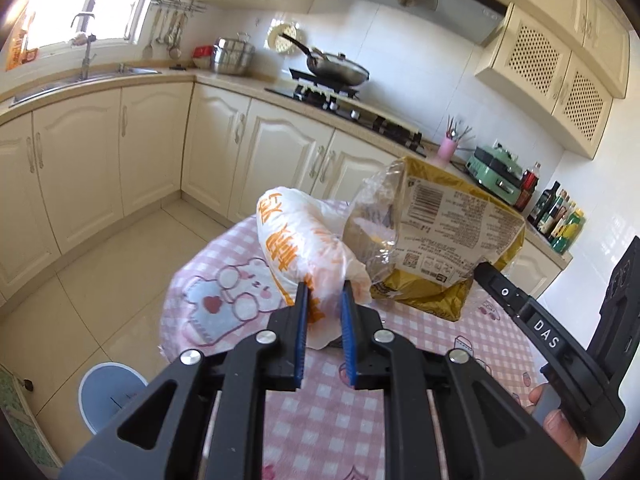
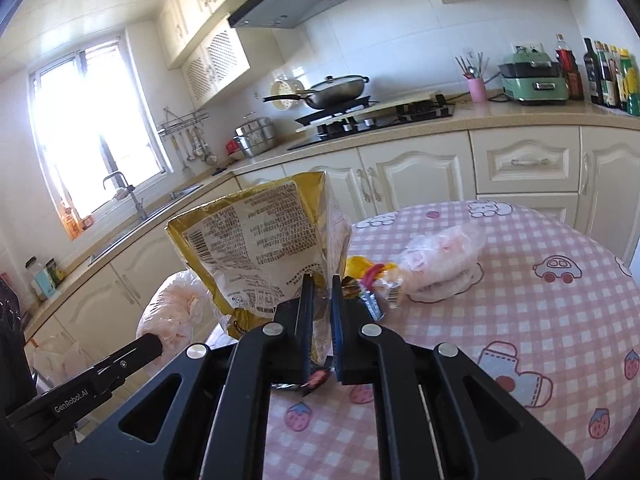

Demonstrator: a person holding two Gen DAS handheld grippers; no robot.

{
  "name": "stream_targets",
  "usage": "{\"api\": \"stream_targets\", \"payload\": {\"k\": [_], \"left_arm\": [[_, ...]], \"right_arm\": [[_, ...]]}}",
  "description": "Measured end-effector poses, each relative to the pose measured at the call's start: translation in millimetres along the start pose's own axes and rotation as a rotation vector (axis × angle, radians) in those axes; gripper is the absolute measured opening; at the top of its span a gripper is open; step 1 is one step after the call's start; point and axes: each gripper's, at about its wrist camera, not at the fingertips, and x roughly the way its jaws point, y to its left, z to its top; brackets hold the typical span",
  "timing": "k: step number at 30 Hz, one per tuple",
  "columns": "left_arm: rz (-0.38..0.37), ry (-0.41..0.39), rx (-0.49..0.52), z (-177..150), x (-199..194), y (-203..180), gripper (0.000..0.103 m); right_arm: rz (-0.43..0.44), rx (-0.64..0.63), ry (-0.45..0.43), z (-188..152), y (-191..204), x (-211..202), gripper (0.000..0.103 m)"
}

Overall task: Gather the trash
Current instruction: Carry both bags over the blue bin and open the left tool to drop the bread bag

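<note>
My left gripper [image 1: 325,289] is shut on a crumpled white plastic bag with orange print [image 1: 298,240], lifted above the pink checked tablecloth [image 1: 320,412]. My right gripper [image 2: 321,280] is shut on the lower edge of a gold snack bag with a white label [image 2: 256,240], held upright off the table. In the left wrist view the same gold bag [image 1: 452,232] hangs to the right of the white bag, with a right finger [image 1: 492,276] at its corner. More trash lies on the table: a clear bag with pink contents [image 2: 440,264] and small coloured wrappers [image 2: 372,280].
A blue-grey bin [image 1: 108,396] stands on the tiled floor at the table's left edge. Cream cabinets, a hob with a wok [image 2: 336,90], a sink [image 1: 80,80], a green appliance [image 2: 534,80] and bottles [image 2: 608,76] line the counters. A person's fingers [image 1: 556,420] hold the right gripper.
</note>
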Motion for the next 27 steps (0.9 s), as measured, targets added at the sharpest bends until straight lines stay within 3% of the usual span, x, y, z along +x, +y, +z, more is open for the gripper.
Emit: {"api": "stream_targets", "payload": {"k": [10, 16, 27], "left_arm": [[0.079, -0.044, -0.091, -16, -64, 68, 0.014], [0.156, -0.052, -0.192, -34, -100, 139, 0.014], [0.284, 0.005, -0.348, -69, -111, 252, 0.014]], "right_arm": [[0.104, -0.08, 0.067, -26, 78, 8, 0.007], [0.18, -0.131, 0.139, -55, 138, 31, 0.007], [0.23, -0.231, 0.294, -128, 222, 96, 0.007]]}}
